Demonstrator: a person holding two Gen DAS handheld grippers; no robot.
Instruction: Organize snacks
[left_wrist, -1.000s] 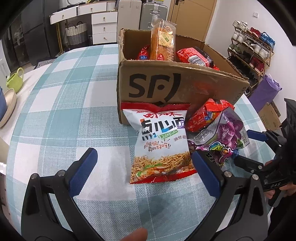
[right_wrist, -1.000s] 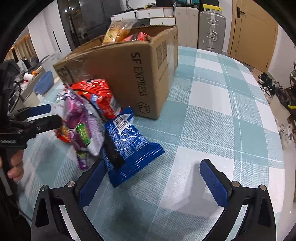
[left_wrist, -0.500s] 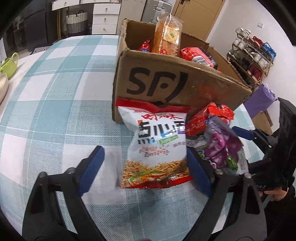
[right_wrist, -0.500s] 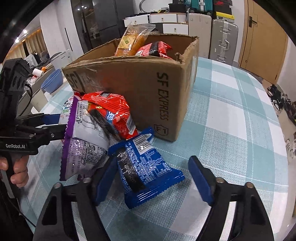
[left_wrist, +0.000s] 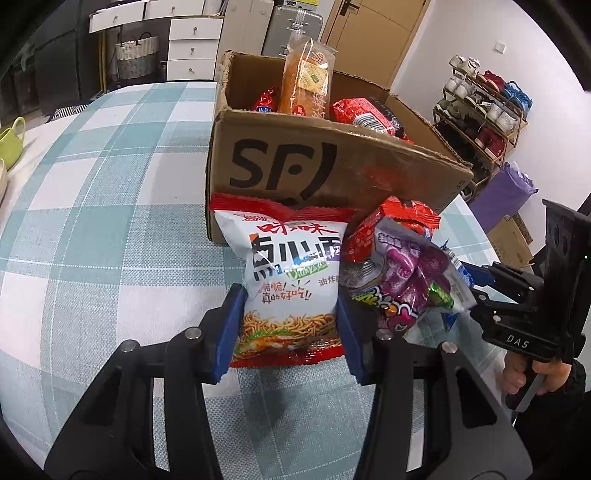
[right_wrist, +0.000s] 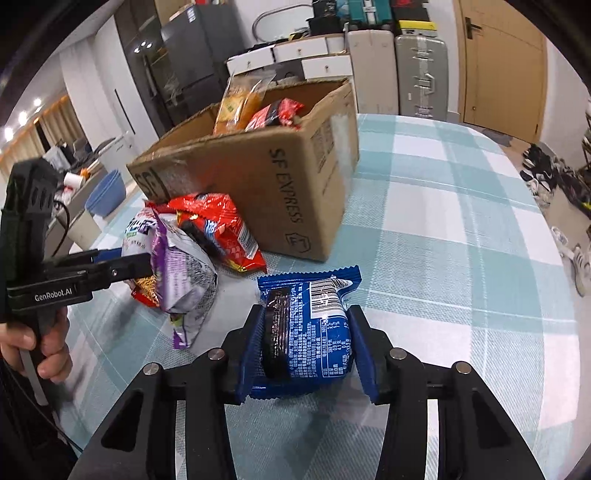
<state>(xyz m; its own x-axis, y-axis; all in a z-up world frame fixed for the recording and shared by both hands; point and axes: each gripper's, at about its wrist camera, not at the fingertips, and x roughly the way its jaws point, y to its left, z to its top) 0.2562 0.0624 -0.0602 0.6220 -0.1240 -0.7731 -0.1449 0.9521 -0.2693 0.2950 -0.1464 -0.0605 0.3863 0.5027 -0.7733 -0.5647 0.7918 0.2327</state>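
Note:
My left gripper (left_wrist: 290, 325) is shut on a white and red noodle snack bag (left_wrist: 291, 273) that leans on the cardboard SF box (left_wrist: 332, 170). My right gripper (right_wrist: 306, 347) is shut on a blue cookie pack (right_wrist: 310, 325) on the checked tablecloth. A purple candy bag (left_wrist: 410, 284) and a red snack pack (left_wrist: 388, 225) lie between the two grippers, in front of the box; in the right wrist view they show as the purple bag (right_wrist: 181, 269) and red pack (right_wrist: 218, 229). The box (right_wrist: 266, 177) holds a bread pack (left_wrist: 306, 81) and red packs.
The round table carries a teal checked cloth (left_wrist: 110, 184). A green cup (left_wrist: 11, 140) stands at its far left edge. Drawers, suitcases and a shoe rack (left_wrist: 484, 107) stand beyond the table. The cloth to the right of the box (right_wrist: 461, 221) is bare.
Both grippers moved forward and closed: the left one onto the noodle bag, the right one onto the blue cookie pack. Both were open a second ago.

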